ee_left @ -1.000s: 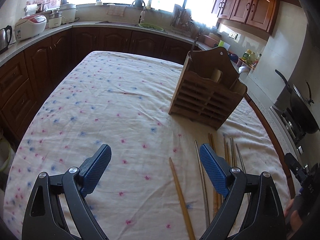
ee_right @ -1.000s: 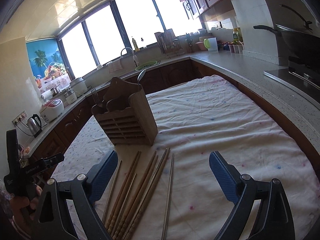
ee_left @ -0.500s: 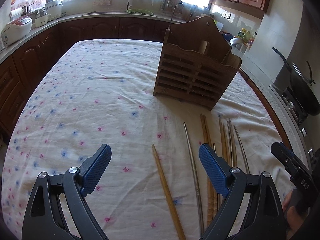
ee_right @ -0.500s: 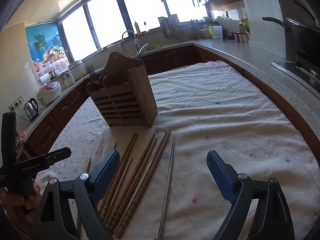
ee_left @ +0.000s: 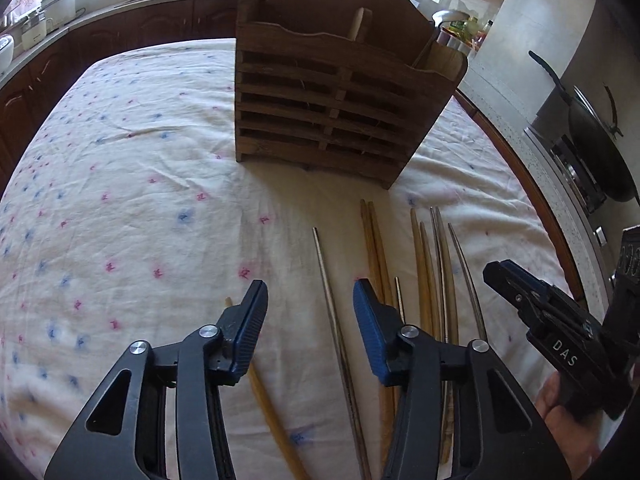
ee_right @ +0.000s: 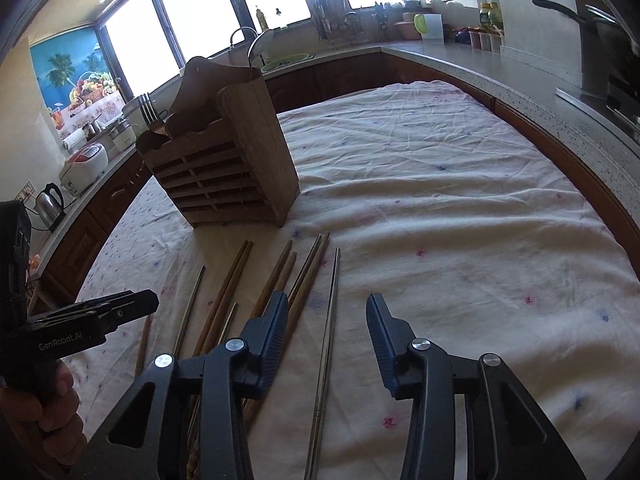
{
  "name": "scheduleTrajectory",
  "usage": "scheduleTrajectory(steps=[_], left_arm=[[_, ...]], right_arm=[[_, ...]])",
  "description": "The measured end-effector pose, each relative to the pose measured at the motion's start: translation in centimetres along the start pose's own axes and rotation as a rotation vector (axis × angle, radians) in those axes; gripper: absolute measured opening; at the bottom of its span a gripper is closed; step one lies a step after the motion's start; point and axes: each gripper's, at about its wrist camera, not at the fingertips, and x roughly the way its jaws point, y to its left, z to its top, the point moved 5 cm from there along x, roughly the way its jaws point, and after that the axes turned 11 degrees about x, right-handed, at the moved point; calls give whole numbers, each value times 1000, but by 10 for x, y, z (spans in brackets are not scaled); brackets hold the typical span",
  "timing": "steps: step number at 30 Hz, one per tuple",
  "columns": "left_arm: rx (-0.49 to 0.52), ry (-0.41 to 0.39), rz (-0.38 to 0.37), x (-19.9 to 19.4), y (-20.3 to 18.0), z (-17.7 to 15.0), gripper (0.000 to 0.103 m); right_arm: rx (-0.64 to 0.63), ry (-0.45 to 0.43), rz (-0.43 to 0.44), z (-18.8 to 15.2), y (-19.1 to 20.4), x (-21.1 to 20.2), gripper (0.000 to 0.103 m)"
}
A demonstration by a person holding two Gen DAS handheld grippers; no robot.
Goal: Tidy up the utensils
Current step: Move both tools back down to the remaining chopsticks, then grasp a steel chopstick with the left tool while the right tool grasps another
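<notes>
A slatted wooden utensil holder [ee_left: 340,92] [ee_right: 228,160] stands on the cloth-covered table, with a fork [ee_right: 148,110] and a ladle [ee_left: 436,28] sticking out of it. Several wooden and metal chopsticks [ee_left: 424,264] [ee_right: 280,276] lie side by side in front of it. My left gripper [ee_left: 309,300] hovers over a metal chopstick [ee_left: 332,300], jaws closing, pads apart from it. A lone wooden chopstick [ee_left: 268,392] lies under its left finger. My right gripper [ee_right: 327,316] straddles the rightmost metal chopstick [ee_right: 330,312], jaws closing, pads clear of it.
The table wears a white cloth with pink and blue flecks [ee_left: 120,200] [ee_right: 460,220]. Dark wood cabinets and a counter [ee_right: 520,72] ring it, with a wok [ee_left: 596,140] on the stove at the right, and a kettle [ee_right: 50,200] and rice cooker [ee_right: 86,162] at the left.
Both grippers have come down and forward toward the chopsticks and the holder. Their jaws have narrowed from wide open to about half, each over a metal chopstick.
</notes>
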Motion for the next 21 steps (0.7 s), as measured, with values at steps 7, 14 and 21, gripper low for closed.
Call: scheduleTrajectory(steps=[7, 14, 21], left_arm=[[32, 58, -2, 28, -5, 9, 32], [134, 17, 100, 33, -17, 11, 12], [101, 6, 45, 25, -8, 9, 5]], right_arm=[[-26, 44, -29, 10, 1, 26, 30], [-132, 53, -112, 8, 9, 49, 22], [-106, 57, -99, 10, 6, 48, 5]])
